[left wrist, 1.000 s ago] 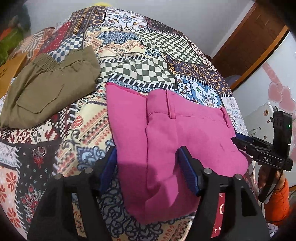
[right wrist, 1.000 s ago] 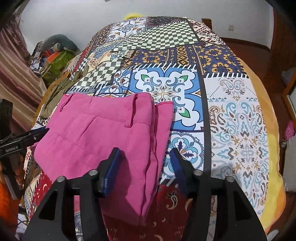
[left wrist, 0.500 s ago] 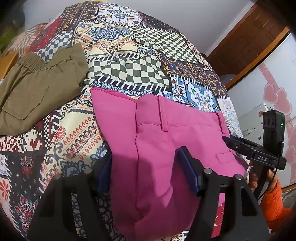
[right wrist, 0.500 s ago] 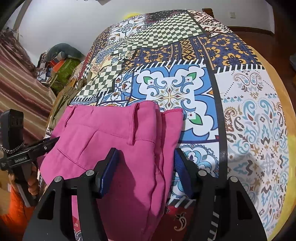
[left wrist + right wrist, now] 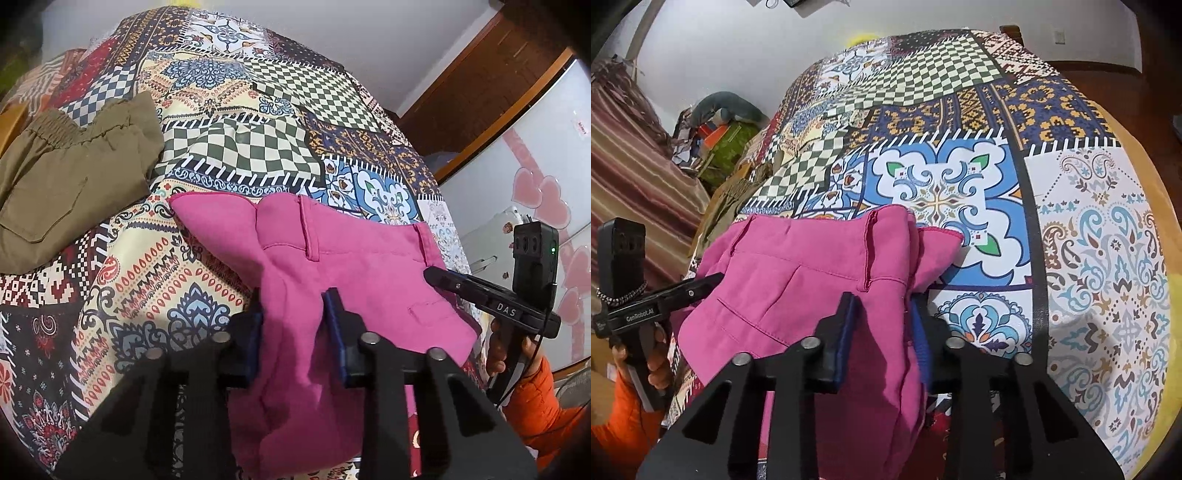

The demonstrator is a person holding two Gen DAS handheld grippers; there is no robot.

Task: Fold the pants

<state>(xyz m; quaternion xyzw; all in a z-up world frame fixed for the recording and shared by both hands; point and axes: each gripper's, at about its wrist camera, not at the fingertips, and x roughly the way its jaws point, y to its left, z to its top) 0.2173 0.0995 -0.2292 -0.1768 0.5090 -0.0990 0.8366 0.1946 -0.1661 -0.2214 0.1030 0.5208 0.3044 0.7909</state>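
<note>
Folded pink pants (image 5: 343,266) lie at the near edge of the patchwork bed cover, waistband and belt loops facing up. My left gripper (image 5: 293,306) is shut on a bunched fold at the pants' left end. My right gripper (image 5: 882,314) is shut on the fold at the pants' (image 5: 798,280) right end. The fabric rises in a ridge between each pair of blue pads. Each gripper also shows in the other's view, the right one (image 5: 443,278) at the pants' far side and the left one (image 5: 709,282) likewise.
Folded olive-green pants (image 5: 66,177) lie to the left on the bed cover (image 5: 240,147). A wooden door and a white cabinet with pink hearts (image 5: 535,192) stand to the right. Clutter and a striped curtain (image 5: 635,166) are beyond the bed's left side.
Both grippers have closed from open onto the ends of the pink pants, bunching the fabric between their pads. The pants' corners have lifted slightly.
</note>
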